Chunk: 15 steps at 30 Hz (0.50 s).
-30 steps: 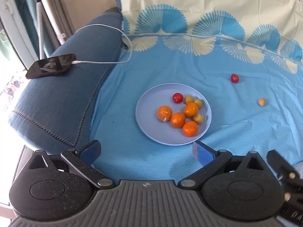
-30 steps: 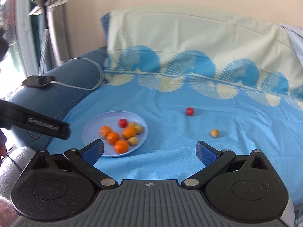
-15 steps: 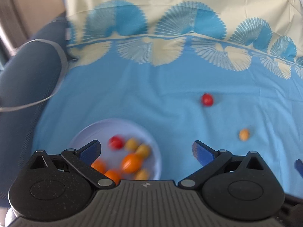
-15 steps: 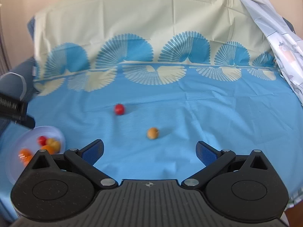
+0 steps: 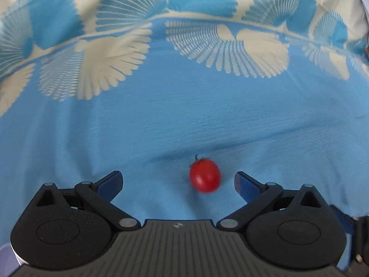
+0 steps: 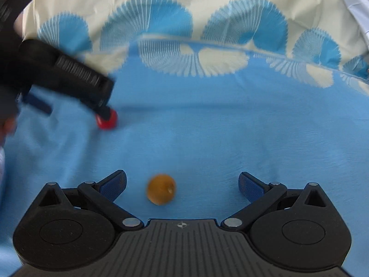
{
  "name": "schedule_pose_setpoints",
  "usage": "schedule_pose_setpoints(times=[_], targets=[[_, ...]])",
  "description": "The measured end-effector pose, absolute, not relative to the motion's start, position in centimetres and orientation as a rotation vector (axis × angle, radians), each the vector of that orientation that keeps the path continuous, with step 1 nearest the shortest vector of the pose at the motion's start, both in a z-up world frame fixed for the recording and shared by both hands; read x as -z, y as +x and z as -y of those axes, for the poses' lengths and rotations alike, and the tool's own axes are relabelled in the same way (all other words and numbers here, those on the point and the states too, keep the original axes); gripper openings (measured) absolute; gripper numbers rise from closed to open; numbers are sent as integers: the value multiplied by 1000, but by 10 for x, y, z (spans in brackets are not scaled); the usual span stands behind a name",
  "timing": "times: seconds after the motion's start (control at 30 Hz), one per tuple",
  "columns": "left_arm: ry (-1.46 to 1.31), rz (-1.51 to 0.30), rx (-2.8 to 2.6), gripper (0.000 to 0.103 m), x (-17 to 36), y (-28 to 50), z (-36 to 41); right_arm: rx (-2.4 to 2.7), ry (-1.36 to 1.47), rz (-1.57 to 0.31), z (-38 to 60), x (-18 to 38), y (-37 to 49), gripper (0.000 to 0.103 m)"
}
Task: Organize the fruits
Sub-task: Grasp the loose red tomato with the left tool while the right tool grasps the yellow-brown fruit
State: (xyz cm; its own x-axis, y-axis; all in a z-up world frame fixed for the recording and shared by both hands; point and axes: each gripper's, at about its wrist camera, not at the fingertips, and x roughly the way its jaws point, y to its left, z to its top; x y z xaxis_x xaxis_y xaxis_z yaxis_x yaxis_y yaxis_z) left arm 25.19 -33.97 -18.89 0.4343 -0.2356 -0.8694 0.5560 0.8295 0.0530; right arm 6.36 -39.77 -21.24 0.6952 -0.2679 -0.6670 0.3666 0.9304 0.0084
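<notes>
My left claw spread wide around small red cherry tomato, my right claw likewise gaping around round yellow-orange fruit, both on blue patterned cloth.

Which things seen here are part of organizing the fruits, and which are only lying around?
Part of the job:
- small red cherry tomato, between the open jaws of the left gripper
- small round yellow-orange fruit, between the open jaws of the right gripper

Only lying around:
- blue bedsheet with cream fan pattern, under both fruits
</notes>
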Motion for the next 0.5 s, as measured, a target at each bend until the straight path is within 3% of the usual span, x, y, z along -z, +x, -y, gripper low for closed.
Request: schedule_pose_setpoints(times=[0.37, 0.4, 0.43, 0.47, 0.5], targets=[[362, -1045, 487, 101, 201, 265, 345, 369, 122, -685, 391, 213, 59, 102], [345, -1034, 484, 83, 196, 263, 344, 368, 132, -689, 392, 211, 59, 102], [323, -1026, 505, 55, 191, 260, 342, 361, 147, -684, 392, 209, 57, 92], [314, -1019, 524, 37, 186, 258, 341, 351, 142, -671, 390, 206, 54, 64], [308, -1021, 534, 32, 182, 255, 340, 327, 129, -668, 389, 204, 53, 46]])
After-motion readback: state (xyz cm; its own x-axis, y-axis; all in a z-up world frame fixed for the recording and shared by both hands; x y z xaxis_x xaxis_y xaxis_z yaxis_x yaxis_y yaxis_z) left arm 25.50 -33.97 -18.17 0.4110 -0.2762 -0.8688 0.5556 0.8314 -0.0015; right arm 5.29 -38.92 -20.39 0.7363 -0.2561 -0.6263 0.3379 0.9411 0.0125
